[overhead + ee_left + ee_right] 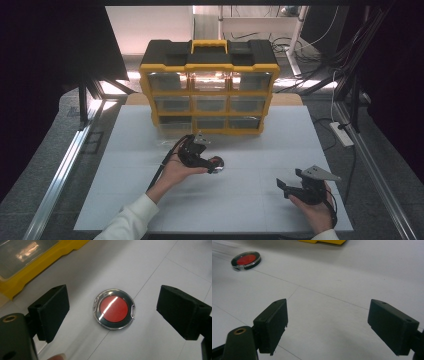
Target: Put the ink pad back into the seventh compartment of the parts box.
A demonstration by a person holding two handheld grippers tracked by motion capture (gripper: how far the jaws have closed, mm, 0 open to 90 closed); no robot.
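- Left gripper view: the left gripper (113, 312) has its two black jaws spread wide, pinching nothing.
- Between those jaws, and touching neither, a round case (114, 309) lies flat on the white table (162, 272). It has a red disc at its centre, a dark ring around that, and a clear lid with a small tab at one side; a bright streak of light crosses the red face.
- No writing, brand or label can be read on the case.
- Beyond the jaw on this view's left, the yellow base and a clear drawer front of a parts organizer (37, 262) show.
- Right gripper view: the right gripper (328, 326) also has its jaws spread apart, with bare table between them.
- Well ahead of it and off to this view's left, the round case (246, 260) lies on the table; a yellow edge of the organizer (322, 241) shows farther on.
- High view: the left gripper (212, 165), held in the left hand (177, 172), hovers just over the round case (217, 162), in front of the organizer.
- The right gripper (287, 187), in the right hand (315, 210), is well apart from the case.
- The organizer (209, 87) is black on top with a yellow handle and three rows of clear drawers; no lettering on it is legible.
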